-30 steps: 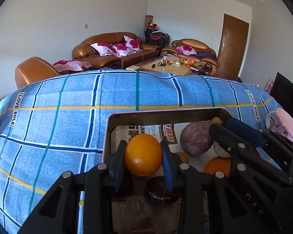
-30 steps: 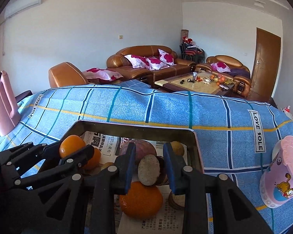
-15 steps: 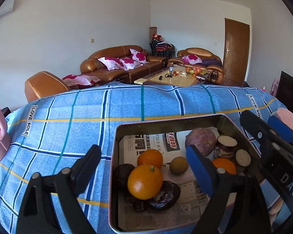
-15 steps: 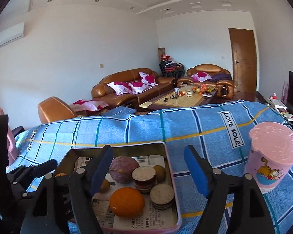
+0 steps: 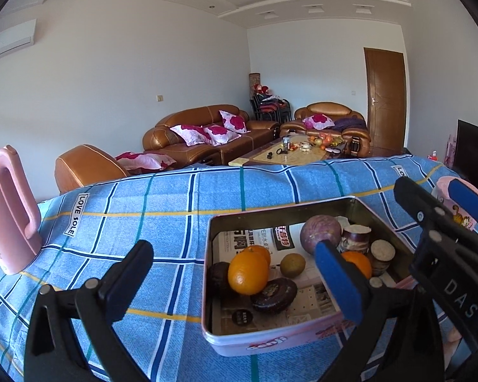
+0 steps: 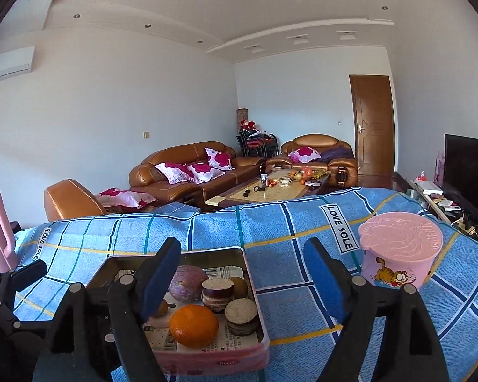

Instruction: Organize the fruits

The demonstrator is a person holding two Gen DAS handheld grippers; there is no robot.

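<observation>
A pink tin box (image 5: 255, 343) lined with newspaper sits on the blue checked cloth; it also shows in the right wrist view (image 6: 239, 361). It holds an orange (image 5: 248, 273), a second orange (image 6: 193, 325), a purple round fruit (image 5: 320, 235), a small brown fruit (image 5: 292, 265), dark passion fruits (image 5: 273, 295) and cut purple pieces (image 6: 217, 290). My left gripper (image 5: 235, 280) is open and empty above the box's near left side. My right gripper (image 6: 243, 281) is open and empty above the box's right edge.
A pink kettle (image 5: 8, 210) stands at the far left of the table. A pink lidded cup (image 6: 400, 250) with a cartoon cat stands to the right of the box. The blue checked cloth (image 5: 143, 216) covers the table. Sofas and a coffee table lie beyond.
My left gripper let go of the orange, which now lies in the box. My right gripper let go of a cut purple piece. Both opened wide and drew back and up.
</observation>
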